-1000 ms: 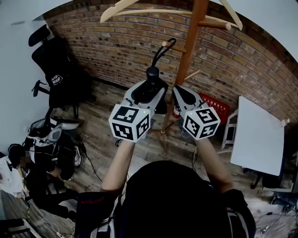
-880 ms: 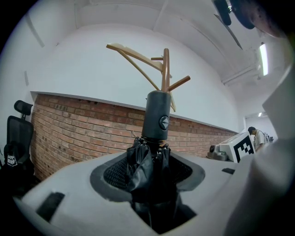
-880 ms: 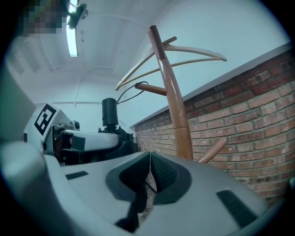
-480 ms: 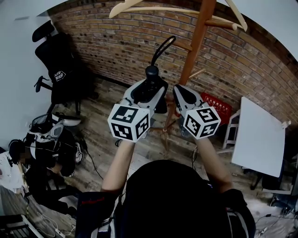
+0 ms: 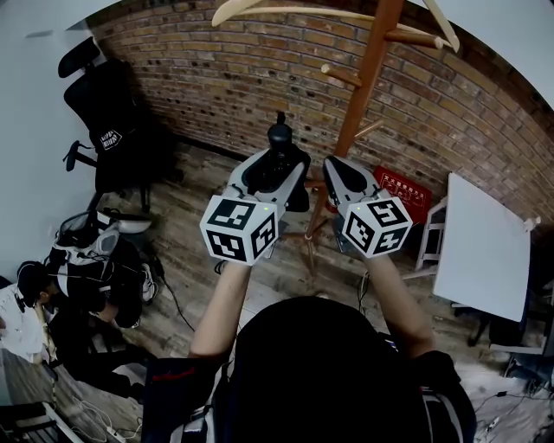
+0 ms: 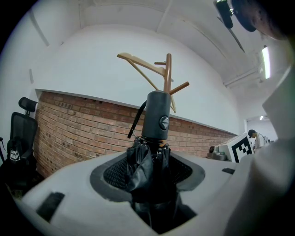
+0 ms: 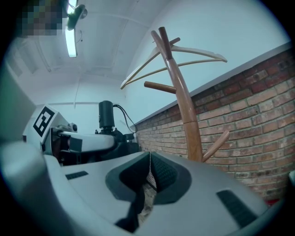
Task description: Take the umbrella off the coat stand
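A black folded umbrella [image 5: 279,138] stands upright between the pads of my left gripper [image 5: 275,170], which is shut on its bunched canopy. In the left gripper view the umbrella's handle [image 6: 156,115] rises above that gripper [image 6: 154,168], and its strap hangs loose at the left side. The wooden coat stand [image 5: 370,73] is just behind and to the right; its peg [image 5: 340,74] is bare. My right gripper [image 5: 340,178] hovers beside the stand's pole, shut with nothing in it [image 7: 148,173]. The right gripper view shows the umbrella [image 7: 106,115] at left and the coat stand [image 7: 184,108] at right.
Wooden hangers [image 5: 329,10] hang from the stand's top. A black office chair [image 5: 108,112] stands at the left against the brick wall [image 5: 225,78]. Bags and cables [image 5: 86,277] lie on the floor at lower left. A red crate [image 5: 400,192] and a white table [image 5: 480,251] are at the right.
The umbrella's strap, looped up at the stand's peg before, has come off it. My left gripper has drawn the umbrella slightly away from the stand. The right gripper has stayed put.
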Motion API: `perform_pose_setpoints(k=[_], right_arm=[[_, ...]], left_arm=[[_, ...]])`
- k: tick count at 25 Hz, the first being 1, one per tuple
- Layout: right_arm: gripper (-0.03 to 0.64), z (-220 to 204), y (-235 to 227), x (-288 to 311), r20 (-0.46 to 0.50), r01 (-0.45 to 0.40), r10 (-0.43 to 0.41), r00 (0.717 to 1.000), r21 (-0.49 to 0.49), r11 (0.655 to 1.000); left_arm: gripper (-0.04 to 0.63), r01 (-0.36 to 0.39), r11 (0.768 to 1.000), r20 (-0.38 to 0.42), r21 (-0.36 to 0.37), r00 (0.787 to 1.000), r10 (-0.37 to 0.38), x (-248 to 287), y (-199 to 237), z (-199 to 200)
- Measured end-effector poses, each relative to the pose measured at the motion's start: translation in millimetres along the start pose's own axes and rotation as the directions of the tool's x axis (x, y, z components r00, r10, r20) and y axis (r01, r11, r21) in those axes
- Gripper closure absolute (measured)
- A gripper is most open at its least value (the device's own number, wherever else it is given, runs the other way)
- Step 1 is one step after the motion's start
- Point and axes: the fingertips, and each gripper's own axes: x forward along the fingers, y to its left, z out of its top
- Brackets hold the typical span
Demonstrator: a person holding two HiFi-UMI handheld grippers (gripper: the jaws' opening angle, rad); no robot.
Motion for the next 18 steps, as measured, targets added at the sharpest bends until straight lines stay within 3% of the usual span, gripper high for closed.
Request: perform_pose_setpoints(k=[18], right_arm=[[0.587,-22.0,30.4,-31.1,-0.030,0.089,-0.090,0.996,-0.023,0.996]], left_arm=[[0.353,0.078,0.996,-0.043,-0.046,0.996,-0.080,-34.0,-7.0,-42.1]])
